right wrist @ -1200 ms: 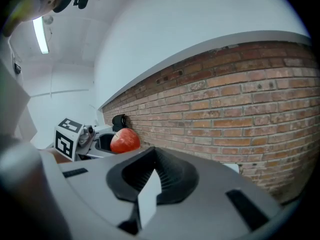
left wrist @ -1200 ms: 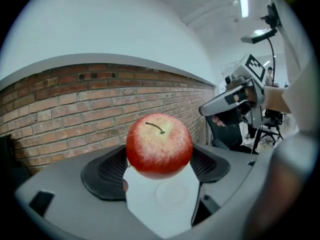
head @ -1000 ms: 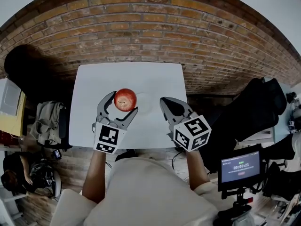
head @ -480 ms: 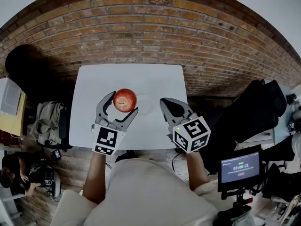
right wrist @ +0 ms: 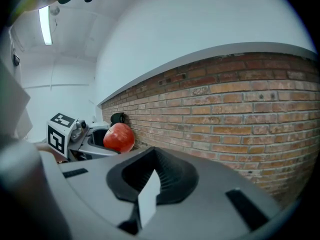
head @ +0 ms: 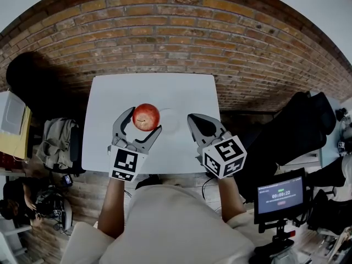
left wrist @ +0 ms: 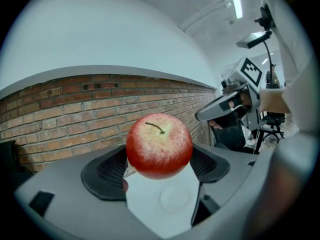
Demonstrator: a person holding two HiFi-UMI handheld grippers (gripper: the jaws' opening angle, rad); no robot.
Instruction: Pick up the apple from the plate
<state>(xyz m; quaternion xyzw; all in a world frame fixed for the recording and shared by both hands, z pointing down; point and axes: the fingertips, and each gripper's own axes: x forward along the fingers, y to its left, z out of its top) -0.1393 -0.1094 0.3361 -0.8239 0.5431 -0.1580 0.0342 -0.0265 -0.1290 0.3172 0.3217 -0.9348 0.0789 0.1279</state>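
Observation:
A red apple [head: 146, 116] with a short stem is held between the jaws of my left gripper [head: 146, 119], which is shut on it, clear above the white table [head: 110, 98]. In the left gripper view the apple [left wrist: 159, 145] fills the gap between the two dark pads, and the small white plate [left wrist: 176, 199] lies bare on the table below it. From the head view that plate [head: 168, 120] is just right of the apple. My right gripper [head: 194, 121] hovers right of the plate, shut and holding nothing. The right gripper view shows the apple [right wrist: 119, 137] at its left.
A red brick wall [head: 176, 32] runs behind the table. A monitor on a stand [head: 280, 195] and black gear [head: 300, 125] stand on the right. Bags and clutter [head: 55, 142] lie on the floor at the left.

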